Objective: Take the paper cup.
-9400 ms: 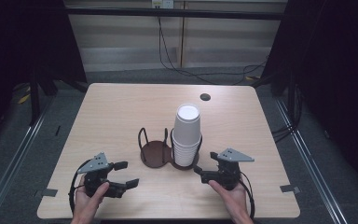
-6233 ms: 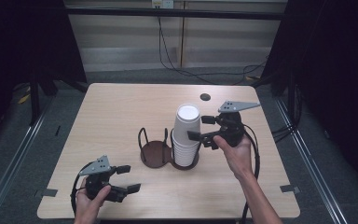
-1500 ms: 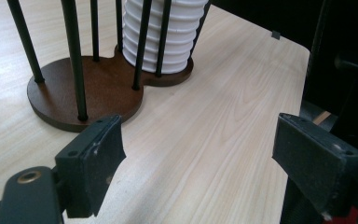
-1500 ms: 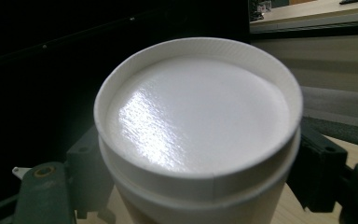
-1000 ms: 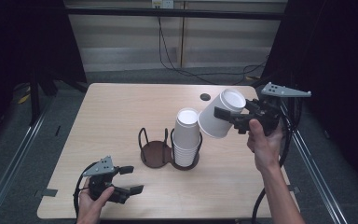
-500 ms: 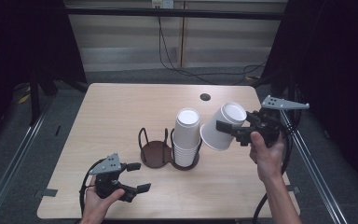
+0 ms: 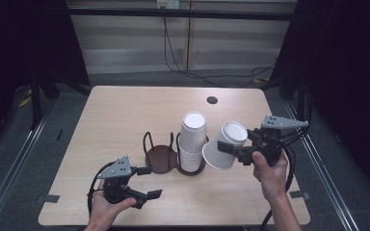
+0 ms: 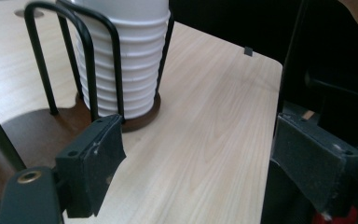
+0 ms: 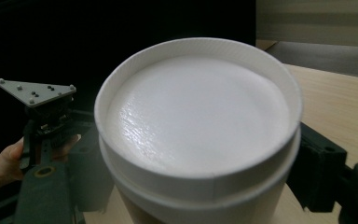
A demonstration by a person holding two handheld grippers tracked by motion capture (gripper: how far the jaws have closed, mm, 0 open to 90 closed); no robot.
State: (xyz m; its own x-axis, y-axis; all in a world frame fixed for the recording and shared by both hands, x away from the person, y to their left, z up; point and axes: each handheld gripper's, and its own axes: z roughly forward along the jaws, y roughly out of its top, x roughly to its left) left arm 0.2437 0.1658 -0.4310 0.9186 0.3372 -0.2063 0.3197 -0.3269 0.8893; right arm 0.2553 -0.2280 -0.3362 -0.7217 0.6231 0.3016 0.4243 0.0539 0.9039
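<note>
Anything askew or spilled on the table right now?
Nothing spilled or damaged. The one thing off upright is the white paper cup clamped in the right hand-held gripper, tipped sideways in the air beside the cup stack, which stands straight in the wire holder.

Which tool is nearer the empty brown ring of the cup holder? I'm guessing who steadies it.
Left. The left tool sits just in front of the empty ring, jaws open. The right tool is beyond the cup stack, holding a white cup.

Overhead view, two close tongs-mounted views
</note>
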